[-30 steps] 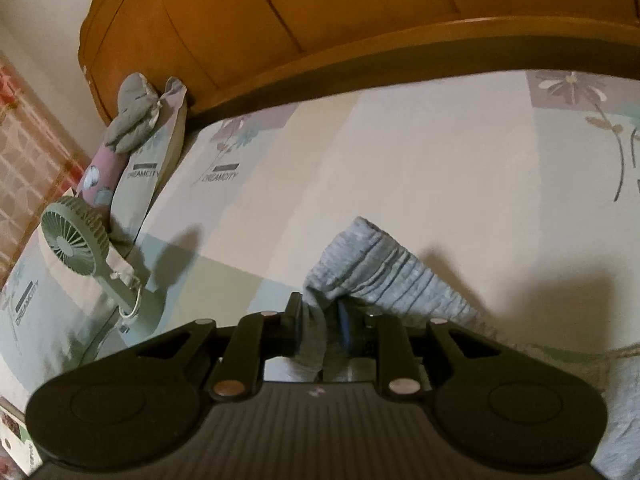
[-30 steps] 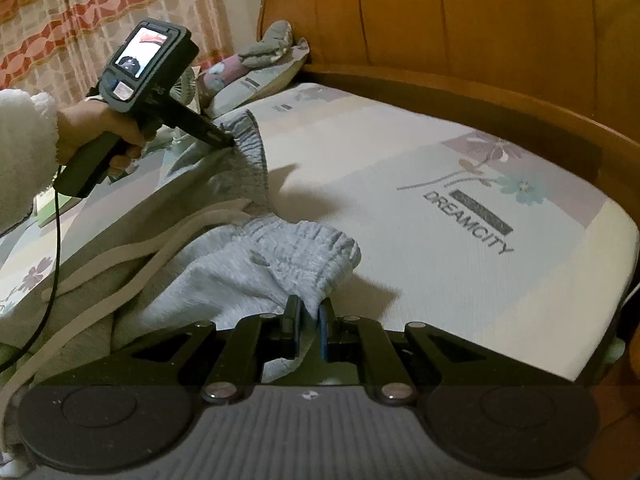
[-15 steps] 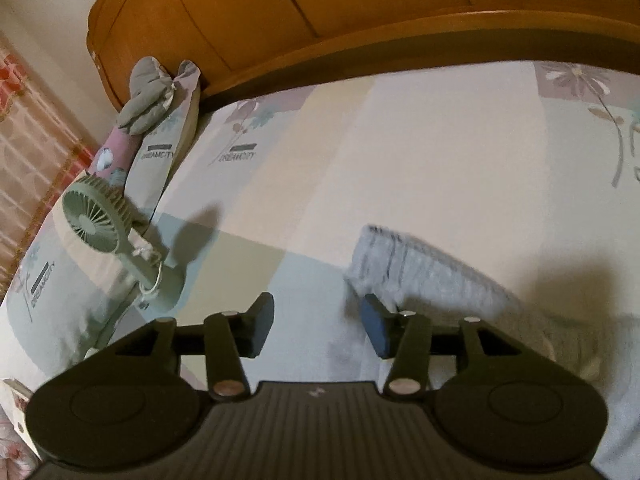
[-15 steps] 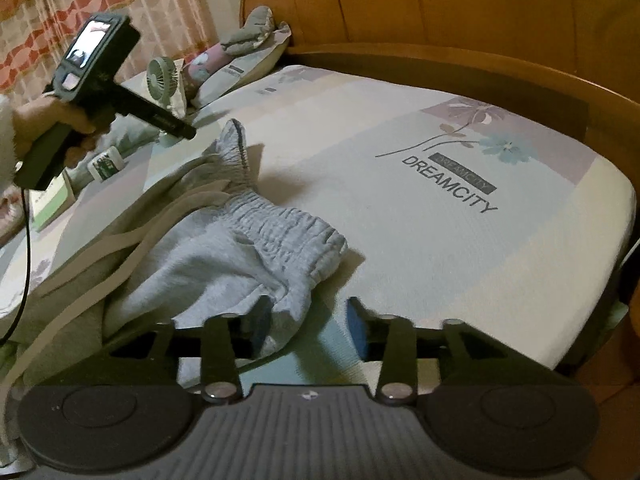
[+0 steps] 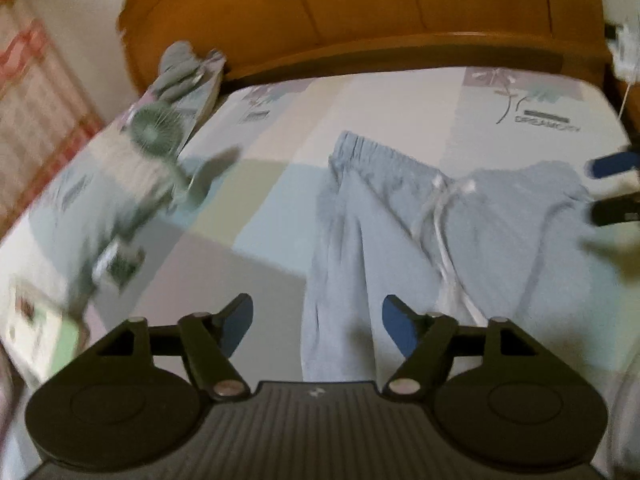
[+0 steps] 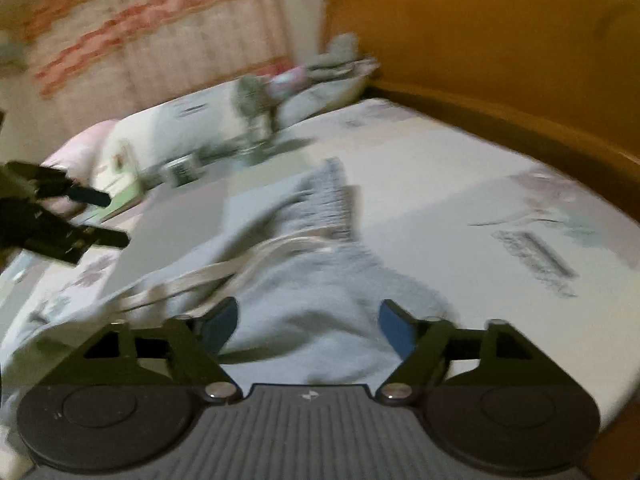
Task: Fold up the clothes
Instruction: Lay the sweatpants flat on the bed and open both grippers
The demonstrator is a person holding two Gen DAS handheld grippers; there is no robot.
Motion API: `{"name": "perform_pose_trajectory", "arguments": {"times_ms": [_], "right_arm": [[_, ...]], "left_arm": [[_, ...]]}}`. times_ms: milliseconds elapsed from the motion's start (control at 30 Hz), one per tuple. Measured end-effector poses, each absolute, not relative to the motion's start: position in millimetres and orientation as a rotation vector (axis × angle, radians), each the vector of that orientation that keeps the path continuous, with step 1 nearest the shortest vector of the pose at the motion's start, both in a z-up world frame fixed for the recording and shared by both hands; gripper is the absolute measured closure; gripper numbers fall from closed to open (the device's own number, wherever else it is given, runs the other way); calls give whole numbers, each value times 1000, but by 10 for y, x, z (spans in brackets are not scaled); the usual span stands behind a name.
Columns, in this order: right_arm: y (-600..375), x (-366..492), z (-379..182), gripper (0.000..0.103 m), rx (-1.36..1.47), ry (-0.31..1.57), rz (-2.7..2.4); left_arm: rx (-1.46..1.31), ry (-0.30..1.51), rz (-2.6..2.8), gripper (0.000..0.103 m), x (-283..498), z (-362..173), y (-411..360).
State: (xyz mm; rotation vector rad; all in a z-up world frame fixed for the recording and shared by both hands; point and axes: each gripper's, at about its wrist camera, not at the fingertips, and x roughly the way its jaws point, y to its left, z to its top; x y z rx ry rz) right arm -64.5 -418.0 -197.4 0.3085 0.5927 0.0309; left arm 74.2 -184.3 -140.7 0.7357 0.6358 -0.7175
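Blurred print on the mattress cover (image 5: 400, 120) reads roughly "DREAMCITY" (image 5: 547, 123)

My bed (image 5: 400, 104): grey sweatpants (image 5: 460, 232) lie spread on the mattress, waistband toward the wooden headboard (image 5: 360, 12). Small fan (image 5: 154, 130) and pillows (image 6: 160, 136) lie left of the sweatpants.

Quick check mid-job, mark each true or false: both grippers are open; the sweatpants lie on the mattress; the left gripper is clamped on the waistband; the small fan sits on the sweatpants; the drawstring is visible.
1. Both grippers are open. True: left gripper and right gripper have fingers spread.
2. The grey sweatpants lie on the mattress. True.
3. The left gripper clamps the waistband. False: it holds nothing.
4. The fan sits on the sweatpants. False: it stands apart, beside the pillows.
5. The drawstring is visible. True.
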Motion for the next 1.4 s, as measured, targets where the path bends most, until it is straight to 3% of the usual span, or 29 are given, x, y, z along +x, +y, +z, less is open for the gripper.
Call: {"name": "perform_pose_trajectory", "arguments": {"times_ms": [233,667,900,1100,1400], "right_arm": [[-4161,-219,-2412,21,328,763,31],[-3324,-679,-1706,18,243,758,58],[-2667,-904,-1523,12,218,745,116],[-2326,-1270,-1456,0,195,721,104],[-2563,-1259,-1559,0,212,727,83]], "left_arm": [[614,691,-625,27,242,-1413,-892],[415,708,-506,24,-423,-1551,293],[326,722,-492,20,-601,-1692,573],[246,743,-497,20,-700,-1825,722],[219,692,-471,13,-744,-1728,595]]}}
